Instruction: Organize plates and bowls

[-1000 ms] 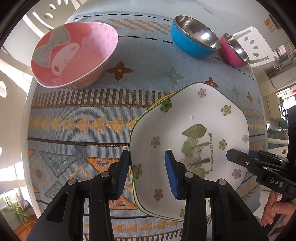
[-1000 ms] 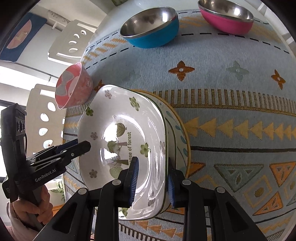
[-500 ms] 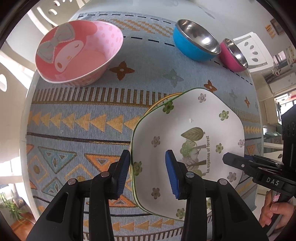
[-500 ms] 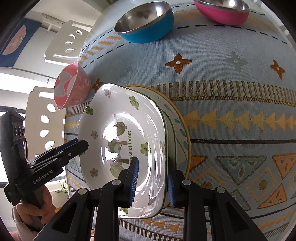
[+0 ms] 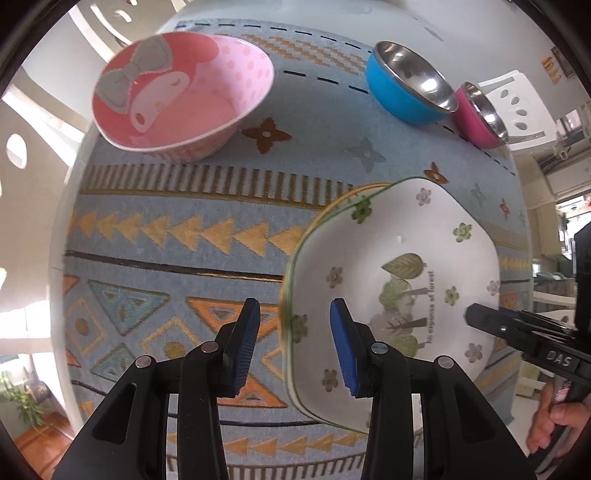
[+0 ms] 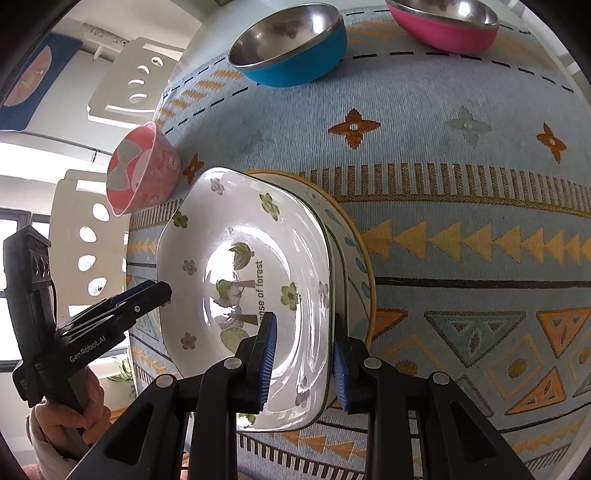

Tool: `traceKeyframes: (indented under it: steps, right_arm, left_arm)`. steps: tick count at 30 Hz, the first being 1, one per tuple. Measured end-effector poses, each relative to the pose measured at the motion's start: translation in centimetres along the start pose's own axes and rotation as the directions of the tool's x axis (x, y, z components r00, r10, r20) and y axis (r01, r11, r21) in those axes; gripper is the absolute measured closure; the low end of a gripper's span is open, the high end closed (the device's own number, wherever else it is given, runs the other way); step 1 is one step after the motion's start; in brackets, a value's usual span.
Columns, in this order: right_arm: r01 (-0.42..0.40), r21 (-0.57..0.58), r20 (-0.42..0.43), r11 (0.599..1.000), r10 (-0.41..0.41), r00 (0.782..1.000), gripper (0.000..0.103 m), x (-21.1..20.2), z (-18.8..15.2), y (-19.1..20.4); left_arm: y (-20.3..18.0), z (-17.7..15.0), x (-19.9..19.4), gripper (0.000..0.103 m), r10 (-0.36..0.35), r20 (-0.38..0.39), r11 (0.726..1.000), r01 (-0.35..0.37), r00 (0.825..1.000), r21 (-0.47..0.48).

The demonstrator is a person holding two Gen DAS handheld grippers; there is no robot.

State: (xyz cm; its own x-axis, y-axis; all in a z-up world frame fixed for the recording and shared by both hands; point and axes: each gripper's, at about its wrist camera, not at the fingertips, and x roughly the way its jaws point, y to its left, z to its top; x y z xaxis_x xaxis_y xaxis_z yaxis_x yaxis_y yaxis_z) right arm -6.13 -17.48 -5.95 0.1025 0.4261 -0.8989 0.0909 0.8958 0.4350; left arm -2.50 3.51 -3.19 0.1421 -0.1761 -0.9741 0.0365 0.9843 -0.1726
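Observation:
A white flowered plate (image 5: 399, 295) (image 6: 229, 266) rests on a round plate with an orange rim (image 6: 351, 251) on the patterned cloth. My left gripper (image 5: 291, 347) is open, its fingers either side of the white plate's left rim, not touching it. My right gripper (image 6: 304, 360) stands with its jaws either side of the plate's right rim; a small gap shows at each pad. A pink cartoon bowl (image 5: 177, 96) (image 6: 140, 170) stands at the far left. A blue steel bowl (image 5: 406, 86) (image 6: 291, 48) and a magenta steel bowl (image 5: 480, 114) (image 6: 443, 18) stand at the far edge.
The table is covered by a blue patterned cloth (image 5: 184, 240) (image 6: 461, 155). White chairs (image 6: 129, 81) (image 5: 513, 99) stand round it. The table's front edge is just below both grippers.
The left gripper has opened wider and drawn left, off the white plate's rim. The right gripper's jaws have parted slightly. The plate stack has stayed where it was.

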Motion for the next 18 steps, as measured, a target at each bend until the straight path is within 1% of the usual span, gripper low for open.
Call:
traceKeyframes:
  steps: [2,7,13,18]
  right_arm:
    - [-0.010,0.005,0.004,1.000,0.010,1.000,0.076,-0.2,0.0,-0.2]
    - [-0.065,0.046,0.017,0.997,0.064,0.998,0.076,-0.6,-0.1,-1.1]
    - [-0.073,0.051,0.026,0.996,0.072,0.997,0.076,-0.9,-0.5,-1.2]
    - [-0.060,0.045,0.032,0.997,0.058,0.998,0.076,-1.1,-0.3,-1.3]
  left_arm:
    - [0.0,0.1,-0.1,0.066,0.010,0.002,1.000,-0.010,1.000,0.001]
    - [0.3,0.1,0.2,0.066,0.011,-0.007,1.000,-0.011,1.000,-0.012]
    - [0.5,0.0,0.4,0.066,0.009,-0.015,1.000,-0.009,1.000,-0.023]
    - [0.5,0.1,0.4,0.066,0.010,-0.019,1.000,-0.011,1.000,-0.023]
